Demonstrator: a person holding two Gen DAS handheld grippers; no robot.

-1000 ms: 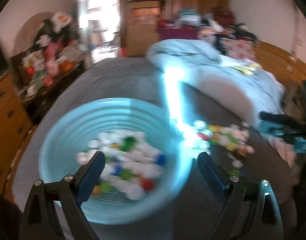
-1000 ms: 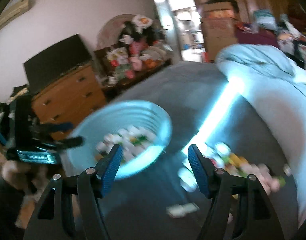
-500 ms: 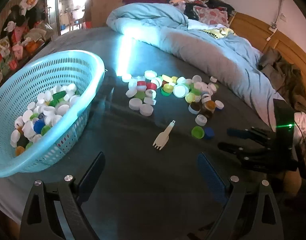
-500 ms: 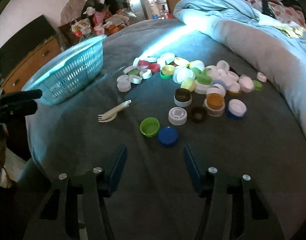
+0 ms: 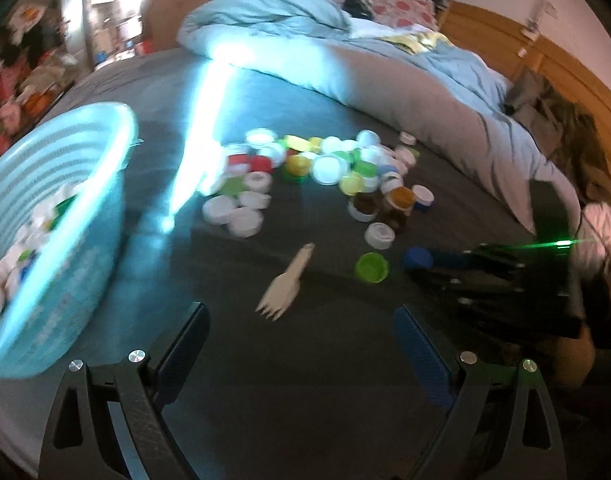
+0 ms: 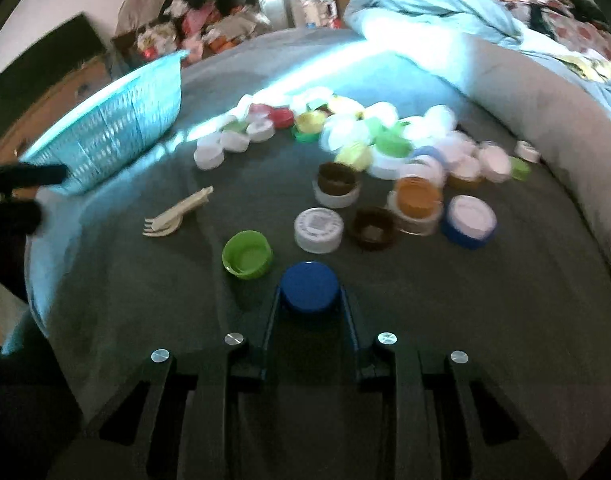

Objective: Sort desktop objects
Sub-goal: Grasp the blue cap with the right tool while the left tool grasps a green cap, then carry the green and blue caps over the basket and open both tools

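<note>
Right now the right hand-held gripper [image 6: 309, 294] is closing on the blue cap [image 6: 309, 287], which is sitting at the near edge of the scattered caps [image 6: 385, 148] on the grey bed surface [image 6: 465, 320]; both fingers are lying just beside the cap's sides, so the jaws are looking clamped on it or very nearly so. To do this pick well, it is worth squeezing evenly across the widest part of the cap and lifting straight up, since the green cap [image 6: 247, 254] is lying just beside it on the left and a sideways drag could be nudging it. The white cap [image 6: 318, 229] is resting just behind, so any forward push is best avoided. Once lifted, the cap is probably heading for the turquoise basket [image 6: 117, 120], which is standing well apart at the left and already holding a good many caps, as the left wrist view is showing.

The left hand-held gripper [image 5: 301, 344] is hovering above the bed with its fingers wide apart, holding nothing and touching nothing; the small plastic fork [image 5: 287, 282] is lying ahead of it, between its fingertips and the pile. That view is blurred, so the finer detail of the basket's contents is hard to tell
</note>
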